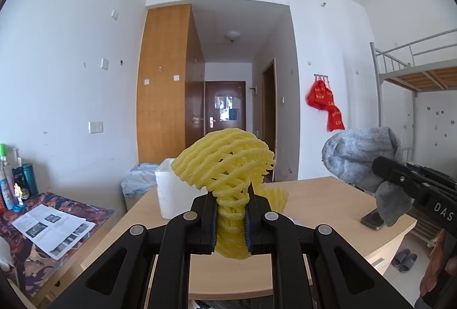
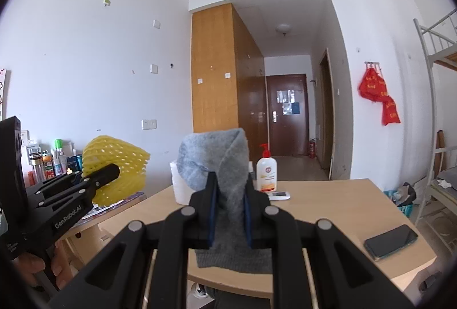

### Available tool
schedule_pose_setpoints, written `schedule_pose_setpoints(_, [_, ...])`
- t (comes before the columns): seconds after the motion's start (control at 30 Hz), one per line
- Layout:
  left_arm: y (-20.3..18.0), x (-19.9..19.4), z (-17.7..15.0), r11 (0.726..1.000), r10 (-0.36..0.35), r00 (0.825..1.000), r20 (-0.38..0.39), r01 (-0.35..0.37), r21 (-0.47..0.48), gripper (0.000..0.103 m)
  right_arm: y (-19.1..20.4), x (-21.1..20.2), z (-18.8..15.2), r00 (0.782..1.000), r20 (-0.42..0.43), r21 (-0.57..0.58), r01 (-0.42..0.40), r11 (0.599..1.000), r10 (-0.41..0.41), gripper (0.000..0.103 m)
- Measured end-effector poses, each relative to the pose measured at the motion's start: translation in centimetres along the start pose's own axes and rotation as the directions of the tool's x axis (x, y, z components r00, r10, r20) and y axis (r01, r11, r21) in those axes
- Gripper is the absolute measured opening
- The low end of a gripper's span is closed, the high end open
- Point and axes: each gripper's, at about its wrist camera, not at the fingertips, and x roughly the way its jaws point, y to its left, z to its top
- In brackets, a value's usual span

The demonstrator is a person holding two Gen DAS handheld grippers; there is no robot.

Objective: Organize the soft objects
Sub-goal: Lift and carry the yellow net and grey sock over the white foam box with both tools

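- Pale wooden surface (image 2: 328, 200) carries a white roll (image 1: 167, 191), lotion bottle (image 2: 266, 173), phone (image 2: 390, 241); right half open
- Left gripper (image 1: 230, 219) jaws pinch yellow foam net (image 1: 225, 166) aloft; right gripper (image 2: 230, 216) jaws clamp grey sock (image 2: 220, 166) above the near edge

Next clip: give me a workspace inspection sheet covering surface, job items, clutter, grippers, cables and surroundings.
Surface: light wooden table, mostly bare.
Job's things: yellow foam fruit net and grey sock, both held up above the table.
Clutter: dark phone, lotion pump bottle, white paper roll, small white device.
Grippers: left gripper shut on the net; right gripper shut on the sock.
Cables: nothing seen.
Surroundings: wooden wardrobe, brown door, red bags on wall hooks, metal bunk bed.
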Motion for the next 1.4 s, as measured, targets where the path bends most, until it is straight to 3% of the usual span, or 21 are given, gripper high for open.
schedule_pose_setpoints(0.33, [2.6,0.0,-0.3,0.996,0.089,0.996,-0.021,-0.089,-0.018,0.015,2.1,2.3,-0.2,0.996,-0.028,-0.001,-0.081,0.997,0.081,0.019])
schedule_pose_setpoints(0.67, [5.5,2.8,0.0,0.990,0.136,0.989,-0.053,-0.138,-0.041,0.015,3.3,6.5,0.0,0.987,-0.072,0.002,-0.142,0.990,0.141,0.019])
schedule_pose_setpoints(1.4, [9.5,16.2,2.2,0.985,0.153,0.976,-0.153,-0.163,-0.052,0.015,2.6,18.4,3.1,0.970,-0.162,0.031,-0.179,0.983,0.181,0.019])
